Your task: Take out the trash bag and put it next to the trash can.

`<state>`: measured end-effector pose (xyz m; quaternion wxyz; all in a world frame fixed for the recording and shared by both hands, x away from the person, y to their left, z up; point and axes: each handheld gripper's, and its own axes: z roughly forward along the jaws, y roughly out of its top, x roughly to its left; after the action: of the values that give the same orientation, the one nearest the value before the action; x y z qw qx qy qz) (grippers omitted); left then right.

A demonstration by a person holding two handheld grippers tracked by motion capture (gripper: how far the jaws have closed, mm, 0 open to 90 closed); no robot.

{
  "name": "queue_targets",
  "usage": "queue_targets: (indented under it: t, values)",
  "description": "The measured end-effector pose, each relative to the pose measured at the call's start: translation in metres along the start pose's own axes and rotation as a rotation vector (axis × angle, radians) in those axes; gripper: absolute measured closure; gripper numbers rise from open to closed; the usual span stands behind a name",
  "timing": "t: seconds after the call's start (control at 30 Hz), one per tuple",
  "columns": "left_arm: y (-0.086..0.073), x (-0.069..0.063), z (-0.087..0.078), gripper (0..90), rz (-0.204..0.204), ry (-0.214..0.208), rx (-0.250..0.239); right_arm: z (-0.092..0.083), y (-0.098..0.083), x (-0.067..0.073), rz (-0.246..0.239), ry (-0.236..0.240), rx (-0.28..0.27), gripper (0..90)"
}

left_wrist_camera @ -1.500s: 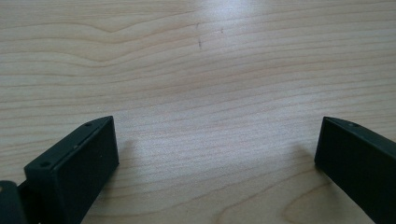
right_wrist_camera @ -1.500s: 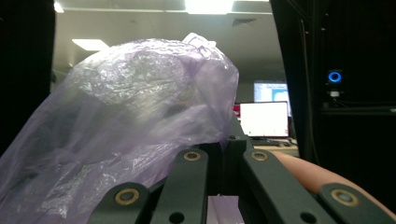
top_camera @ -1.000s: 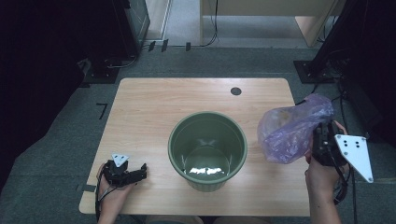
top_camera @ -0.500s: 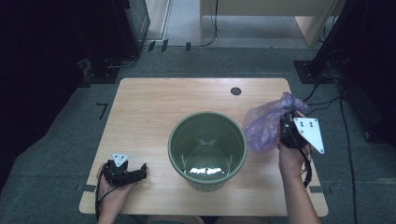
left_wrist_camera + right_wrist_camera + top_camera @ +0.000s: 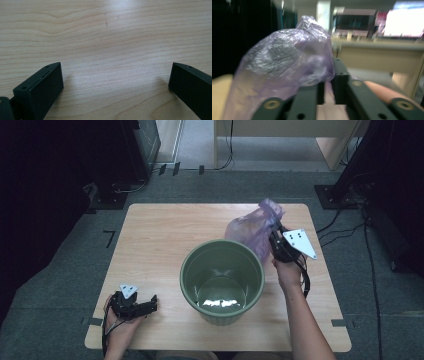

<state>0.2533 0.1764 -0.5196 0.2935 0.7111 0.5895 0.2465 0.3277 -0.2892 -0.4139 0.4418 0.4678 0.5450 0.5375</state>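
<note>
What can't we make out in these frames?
- What is inside the crumpled purple plastic bag: high view too small, right gripper view blurred.
- Whether the right gripper pinches the bag's film: film hides the pads.
- Floor of the round green plastic bucket: glare.
- Room background, right gripper view: motion blur.

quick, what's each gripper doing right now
left gripper: open, empty, low over the table.
right gripper: jaws just opening, still pinching the purple bag.

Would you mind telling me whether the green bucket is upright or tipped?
Upright: the green bucket stands on the table, mouth upward, nothing visible inside.
</note>
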Motion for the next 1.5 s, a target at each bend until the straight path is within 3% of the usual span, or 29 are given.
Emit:
queue_targets:
  t: [0.07, 0.1, 0.23, 0.33, 0.43, 0.6, 0.73, 0.83, 1.13, 1.5]
  values:
    - [0.000, 0.000, 0.000, 0.0, -0.001, -0.001, -0.001, -0.006, -0.019, -0.015, 0.033, 0.043, 0.076, 67.5]
    - [0.000, 0.000, 0.000, 0.0, -0.001, -0.001, -0.003, -0.010, -0.025, -0.020, 0.045, 0.057, 0.084, 60.2]
    - [0.000, 0.000, 0.001, 0.0, -0.001, 0.000, -0.002, -0.031, -0.043, -0.039, 0.052, 0.043, 0.156, 35.1]
    - [0.001, 0.000, 0.001, 0.0, -0.002, 0.001, 0.000, -0.046, -0.051, -0.043, 0.028, 0.052, 0.193, 30.4]
    - [0.001, 0.000, 0.001, 0.0, -0.003, 0.001, 0.001, -0.058, -0.058, -0.045, -0.007, 0.063, 0.224, 28.1]
    - [0.001, 0.000, 0.001, 0.0, -0.003, 0.001, -0.001, -0.074, -0.068, -0.052, 0.015, 0.063, 0.255, 23.3]
    - [0.001, 0.000, 0.001, 0.0, -0.003, 0.000, 0.001, -0.084, -0.078, -0.057, 0.004, 0.070, 0.296, 19.8]
    - [0.001, 0.000, 0.001, 0.0, -0.003, 0.000, 0.001, -0.090, -0.084, -0.061, -0.004, 0.054, 0.332, 17.8]
    - [0.001, 0.000, 0.001, 0.0, -0.003, 0.000, 0.001, -0.111, -0.096, -0.075, 0.034, 0.002, 0.414, 15.7]
    - [0.001, 0.000, 0.001, 0.0, -0.003, 0.000, 0.001, -0.134, -0.101, -0.088, 0.039, -0.056, 0.462, 15.4]
